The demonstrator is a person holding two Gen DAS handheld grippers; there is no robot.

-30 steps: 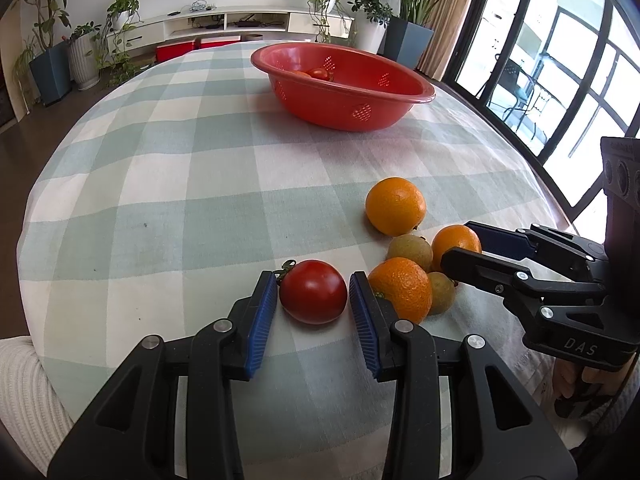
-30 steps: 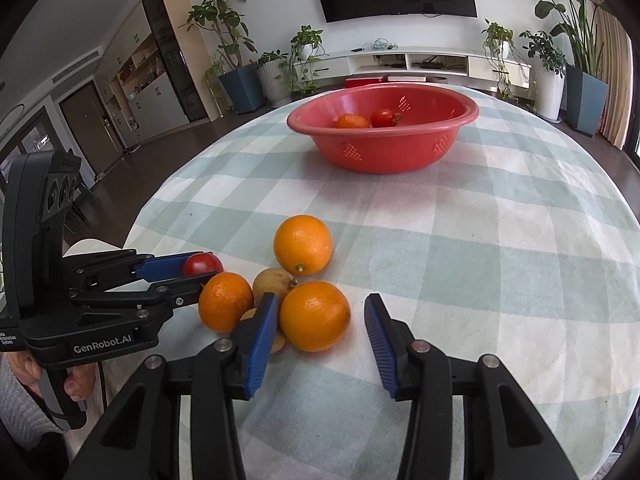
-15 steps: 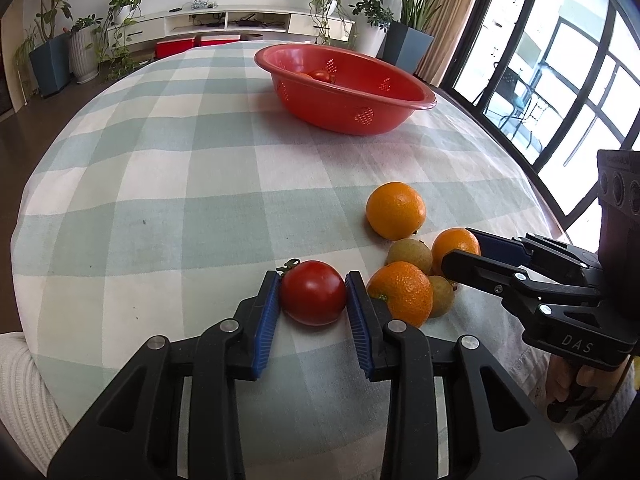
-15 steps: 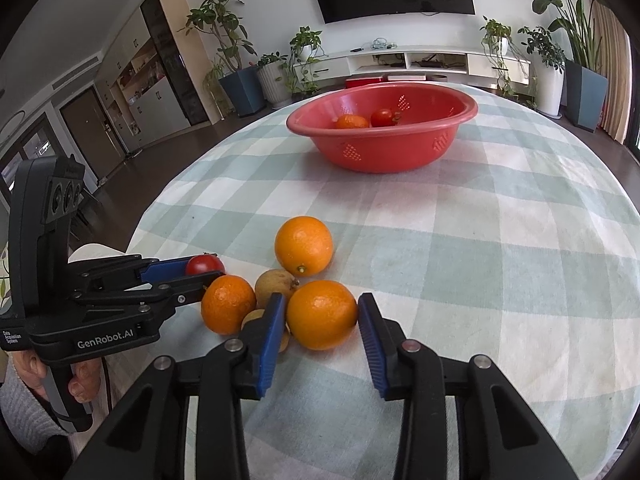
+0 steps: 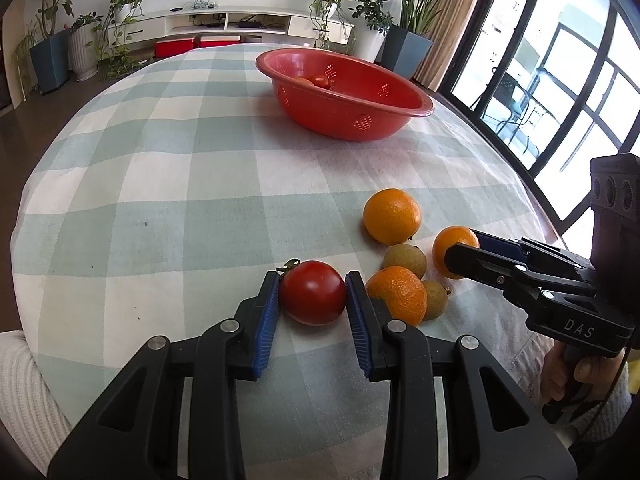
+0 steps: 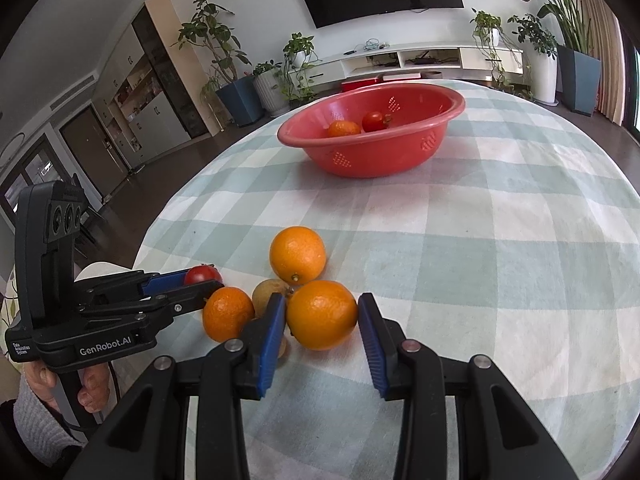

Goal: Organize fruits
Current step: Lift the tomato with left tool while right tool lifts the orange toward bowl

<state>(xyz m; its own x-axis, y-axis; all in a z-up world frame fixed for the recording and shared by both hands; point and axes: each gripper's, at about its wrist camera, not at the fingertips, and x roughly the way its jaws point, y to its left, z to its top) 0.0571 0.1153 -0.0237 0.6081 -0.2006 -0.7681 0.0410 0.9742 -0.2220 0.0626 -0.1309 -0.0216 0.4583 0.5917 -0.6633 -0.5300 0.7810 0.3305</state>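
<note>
Now, view by view.

Left wrist view
- Left gripper (image 5: 313,300): its blue fingers (image 5: 267,312) press on both sides of the tomato, closed onto it.
- Tomato (image 5: 313,298): red, green stalk at its upper left, low over the checked cloth at the near edge of the worktop (image 5: 168,168); whether it touches the cloth I cannot tell.
- Near orange (image 5: 398,300): just right of the left gripper's right finger, touching it or nearly so.
- Brown fruits: one (image 5: 406,258) behind the near orange, another (image 5: 436,298) to its right, both close against it.
- Far orange (image 5: 392,216): alone, a little farther up the cloth.
- Right gripper (image 5: 460,250): reaches in from the right; one finger lies across the front of a third orange (image 5: 450,250).
- Red bowl (image 5: 360,120): well apart, at the far side of the worktop, with red fruit inside.

Right wrist view
- Right gripper (image 6: 322,330): fingers (image 6: 272,332) narrowed about the big orange (image 6: 322,314); the left pad touches it, the right pad sits at its side, with contact not clear.
- Big orange: on the cloth, near the worktop's front edge.
- Neighbours: a smaller orange (image 6: 228,314) to the left, a brown fruit (image 6: 270,292) between them, another orange (image 6: 298,254) just behind.
- Left gripper (image 6: 200,282): comes in from the left, tomato (image 6: 202,275) showing between its fingers.
- Red bowl (image 6: 372,152): far across the cloth, holding an orange fruit (image 6: 343,129) and a tomato (image 6: 376,121).
</note>
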